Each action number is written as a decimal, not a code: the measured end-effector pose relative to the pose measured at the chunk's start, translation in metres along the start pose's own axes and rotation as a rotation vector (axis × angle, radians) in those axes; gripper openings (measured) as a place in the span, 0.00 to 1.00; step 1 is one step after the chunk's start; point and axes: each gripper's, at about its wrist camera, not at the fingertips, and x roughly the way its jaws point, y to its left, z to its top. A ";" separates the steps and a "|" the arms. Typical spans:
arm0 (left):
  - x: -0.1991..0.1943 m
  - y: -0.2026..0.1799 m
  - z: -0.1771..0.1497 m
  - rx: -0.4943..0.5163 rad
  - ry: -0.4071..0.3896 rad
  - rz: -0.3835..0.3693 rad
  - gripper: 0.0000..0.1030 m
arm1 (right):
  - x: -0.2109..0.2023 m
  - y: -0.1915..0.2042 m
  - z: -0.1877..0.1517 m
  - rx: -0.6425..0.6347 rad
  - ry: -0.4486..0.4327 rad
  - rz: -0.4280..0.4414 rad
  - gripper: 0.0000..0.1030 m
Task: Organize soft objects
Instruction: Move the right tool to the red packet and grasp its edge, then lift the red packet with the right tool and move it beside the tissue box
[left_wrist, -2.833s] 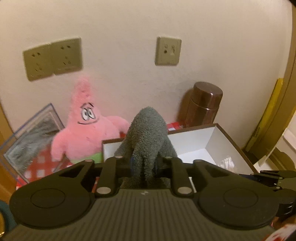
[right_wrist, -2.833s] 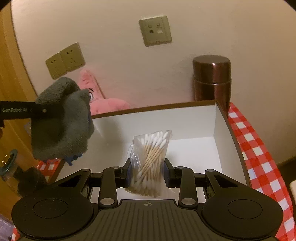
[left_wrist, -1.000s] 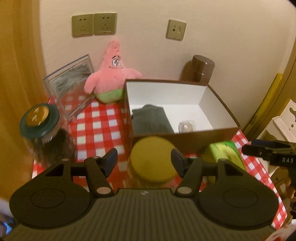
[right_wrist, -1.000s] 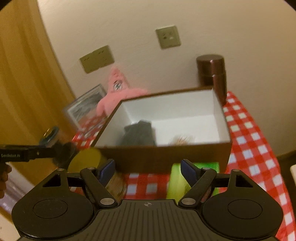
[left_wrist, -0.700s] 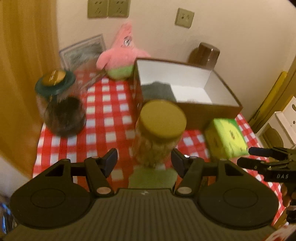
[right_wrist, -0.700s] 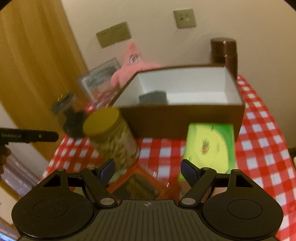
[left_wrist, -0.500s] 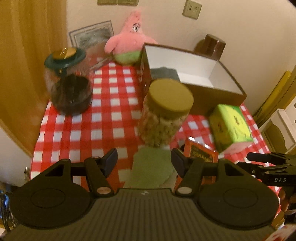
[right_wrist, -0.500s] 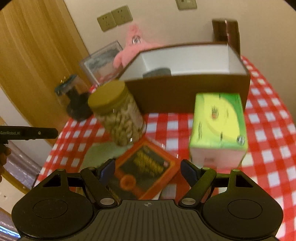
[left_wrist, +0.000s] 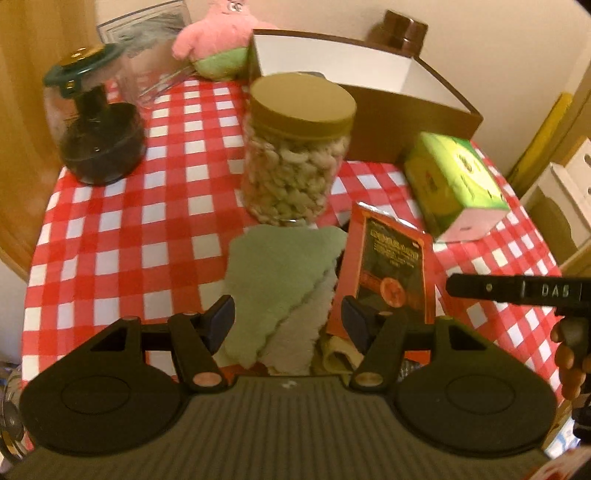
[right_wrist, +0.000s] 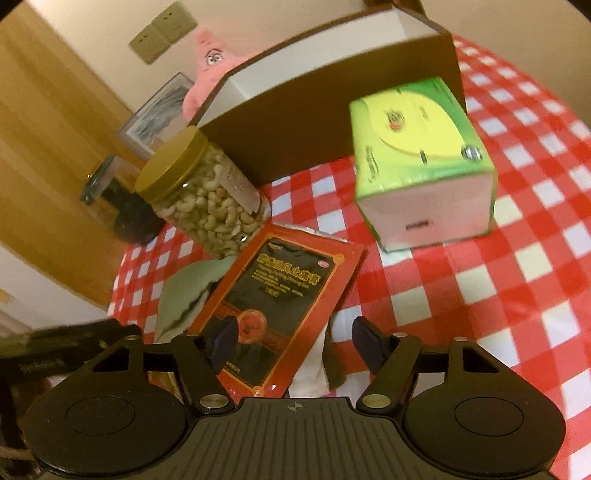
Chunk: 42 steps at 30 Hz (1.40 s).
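Left gripper: we hold its jaws apart over the green cloth, gripping nothing.
Right gripper: our jaws have just been closing; they stand parted above the red packet, pads clear of it.
Green cloth: folded on the checked tablecloth, just in front of the cashew jar, its right edge under the red packet.
Brown box: open, behind the jar; we cannot see inside it.
Green carton: beside the box front.
Pink plush: at the wall, left of the box.
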 end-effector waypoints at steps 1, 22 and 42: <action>0.005 -0.003 0.000 0.010 0.009 0.005 0.59 | 0.002 -0.002 0.000 0.014 0.001 0.003 0.65; 0.054 -0.009 -0.004 0.034 0.097 0.032 0.61 | 0.041 -0.037 0.003 0.185 0.023 0.070 0.41; 0.051 0.005 -0.003 -0.034 0.084 0.038 0.59 | 0.041 0.012 0.009 0.026 -0.037 0.237 0.10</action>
